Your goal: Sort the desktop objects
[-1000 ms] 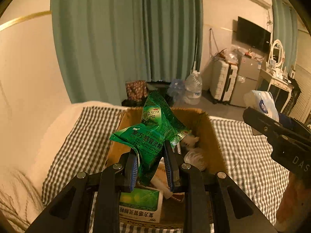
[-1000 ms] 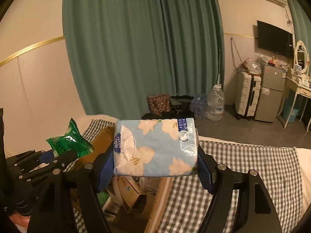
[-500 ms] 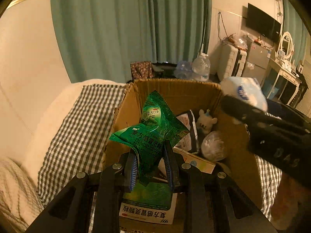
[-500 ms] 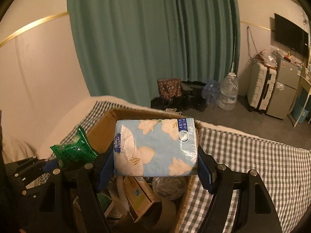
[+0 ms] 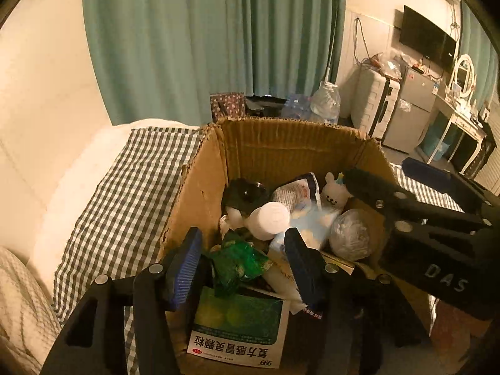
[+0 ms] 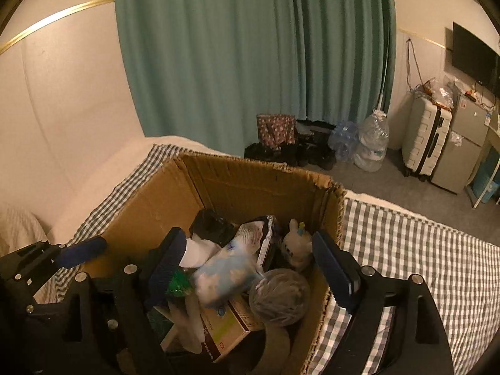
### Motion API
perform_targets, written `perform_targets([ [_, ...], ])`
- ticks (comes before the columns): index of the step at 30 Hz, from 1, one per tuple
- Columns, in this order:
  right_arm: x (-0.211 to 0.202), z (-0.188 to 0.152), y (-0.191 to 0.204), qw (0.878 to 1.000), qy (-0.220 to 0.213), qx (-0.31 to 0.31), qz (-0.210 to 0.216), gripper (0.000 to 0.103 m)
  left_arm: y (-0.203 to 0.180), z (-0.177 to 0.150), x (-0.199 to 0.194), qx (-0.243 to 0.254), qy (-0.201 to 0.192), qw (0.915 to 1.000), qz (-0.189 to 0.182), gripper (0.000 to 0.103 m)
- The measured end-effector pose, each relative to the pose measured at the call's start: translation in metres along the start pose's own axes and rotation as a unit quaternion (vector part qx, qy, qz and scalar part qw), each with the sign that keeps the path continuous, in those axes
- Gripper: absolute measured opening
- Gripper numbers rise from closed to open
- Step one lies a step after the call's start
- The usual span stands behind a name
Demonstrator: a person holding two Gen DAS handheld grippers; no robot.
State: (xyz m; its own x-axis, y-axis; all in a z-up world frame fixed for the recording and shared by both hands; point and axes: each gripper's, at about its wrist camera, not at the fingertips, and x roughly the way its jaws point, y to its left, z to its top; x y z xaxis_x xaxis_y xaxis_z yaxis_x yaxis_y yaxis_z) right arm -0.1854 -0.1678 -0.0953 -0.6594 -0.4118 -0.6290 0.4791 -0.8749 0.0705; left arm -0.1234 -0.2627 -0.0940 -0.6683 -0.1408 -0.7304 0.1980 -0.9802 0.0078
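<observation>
While both grippers hang over the cardboard box (image 5: 200, 187) on the checked bedcover (image 6: 406, 250), left gripper (image 5: 242, 261) and right gripper (image 6: 247, 268) fingers are opening, pressing nothing — green sachet (image 5: 237, 262) and blue tissue pack (image 6: 225, 276) lie loose below; teal curtains (image 6: 250, 62) stand beyond.

Both black plastic grippers, left (image 5: 242, 262) and right (image 6: 247, 268), had ribbed blue pads, silver screws and white "DAS" lettering.

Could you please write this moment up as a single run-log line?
left claw: opening, green sachet loose | right claw: opening, tissue pack loose | both in cardboard box
</observation>
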Motion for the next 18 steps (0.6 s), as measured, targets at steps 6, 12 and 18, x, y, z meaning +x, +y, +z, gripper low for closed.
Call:
perform_targets([
  [6, -0.031, 0.003, -0.008, 0.999, -0.033, 0.007, -0.016, 0.085, -0.003, 0.007, -0.019, -0.007, -0.025, 0.9996, -0.009, 0.071],
  [12, -0.069, 0.008, -0.025, 0.996, -0.068, 0.023, -0.047, 0.089, -0.014, 0.018, -0.048, -0.011, -0.065, 0.9977, -0.012, 0.084],
  [18, -0.106, 0.012, -0.043, 0.993, -0.097, 0.043, -0.055, 0.096, -0.034, 0.026, -0.082, 0.005, -0.119, 0.9928, -0.015, 0.103],
])
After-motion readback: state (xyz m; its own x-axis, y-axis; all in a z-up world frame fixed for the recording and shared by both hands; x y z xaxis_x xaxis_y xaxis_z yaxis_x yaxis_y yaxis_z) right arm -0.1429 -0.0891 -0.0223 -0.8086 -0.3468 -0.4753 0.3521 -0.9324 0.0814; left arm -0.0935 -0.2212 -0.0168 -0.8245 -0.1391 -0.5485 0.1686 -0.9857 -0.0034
